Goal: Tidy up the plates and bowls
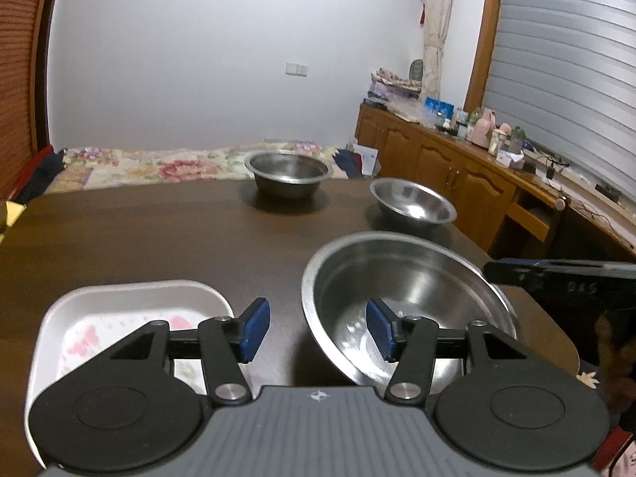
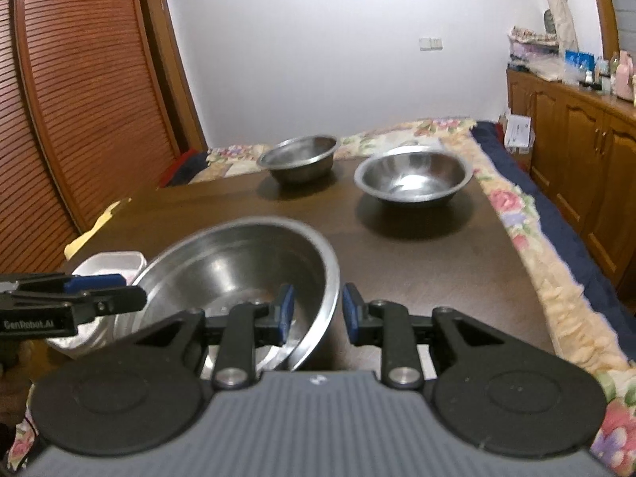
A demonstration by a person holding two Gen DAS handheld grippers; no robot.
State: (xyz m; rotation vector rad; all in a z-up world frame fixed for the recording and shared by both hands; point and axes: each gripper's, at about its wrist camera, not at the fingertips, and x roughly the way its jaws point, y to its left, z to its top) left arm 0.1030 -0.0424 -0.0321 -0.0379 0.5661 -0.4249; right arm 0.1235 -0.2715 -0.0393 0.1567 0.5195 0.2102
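A large steel bowl [image 1: 397,278] [image 2: 238,262] stands near the front of the dark wooden table [image 1: 159,230], and it looks blurred in the right wrist view. My left gripper [image 1: 318,330] [image 2: 115,290] is open across the bowl's left rim, one pad inside and one outside, both clear of the metal. My right gripper [image 2: 318,312] [image 1: 493,270] straddles the right rim with its jaws narrow, and a sliver of space shows beside the wall. A white floral dish [image 1: 119,294] [image 2: 107,264] lies left of the bowl. Two smaller steel bowls [image 1: 288,173] [image 1: 413,202] sit at the far end.
A bed with a floral cover [image 1: 159,163] runs behind and along the right of the table. A wooden sideboard [image 1: 437,159] crowded with small items lines the right wall. A slatted wooden door [image 2: 79,99] stands at the left.
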